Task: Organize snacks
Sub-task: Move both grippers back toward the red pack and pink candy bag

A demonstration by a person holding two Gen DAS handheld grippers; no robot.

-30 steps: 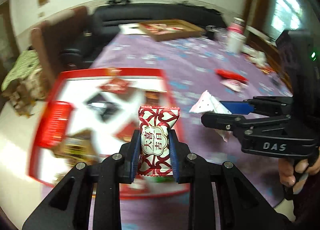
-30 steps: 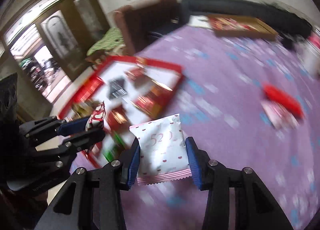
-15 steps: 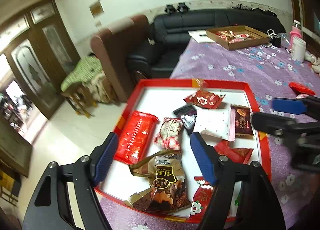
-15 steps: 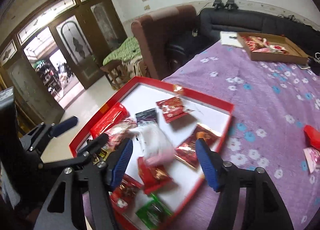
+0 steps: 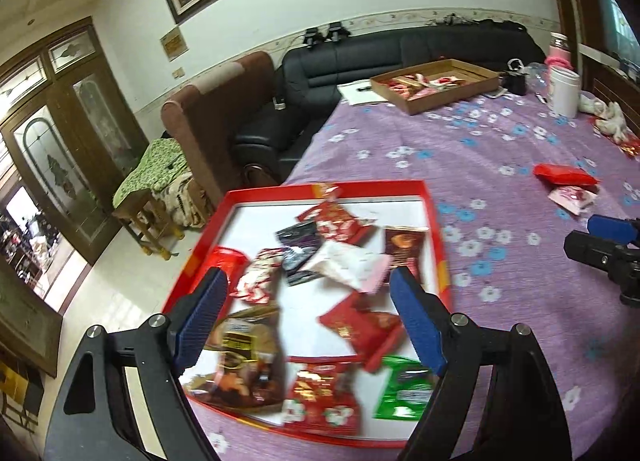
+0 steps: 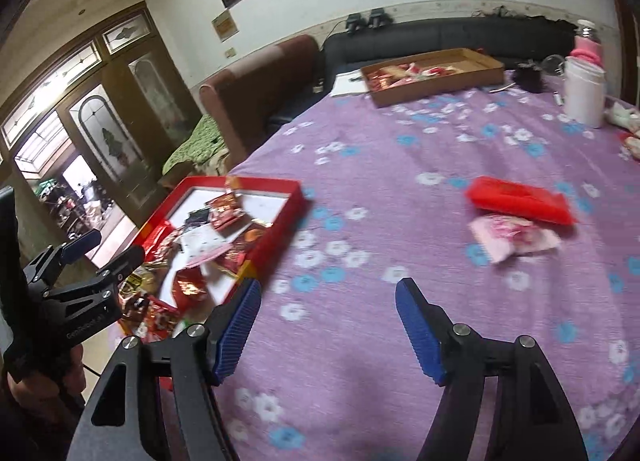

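The red tray [image 5: 380, 183] holds several snack packets, among them a white-and-pink packet [image 5: 348, 265] and a red-and-white candy [image 5: 258, 277]. My left gripper [image 5: 307, 273] hangs over the tray's near half, its jaws opening, with nothing between the pads. Over the purple flowered cloth to the right of the tray [image 6: 276, 233], my right gripper [image 6: 328, 285] has its jaws opening, also with nothing in them. A red packet [image 6: 520, 201] and a pink packet [image 6: 512, 239] lie loose on the cloth beyond it.
A brown cardboard tray [image 5: 436, 85] with more snacks sits at the table's far end, next to a white jar [image 5: 564, 91]. A black sofa [image 5: 400, 57] and a brown armchair [image 5: 216, 109] stand past the table's left edge.
Both grippers let go of their packets, which now lie in the red tray, and their jaws spread wide. The right gripper swung right, off the tray and over the cloth.
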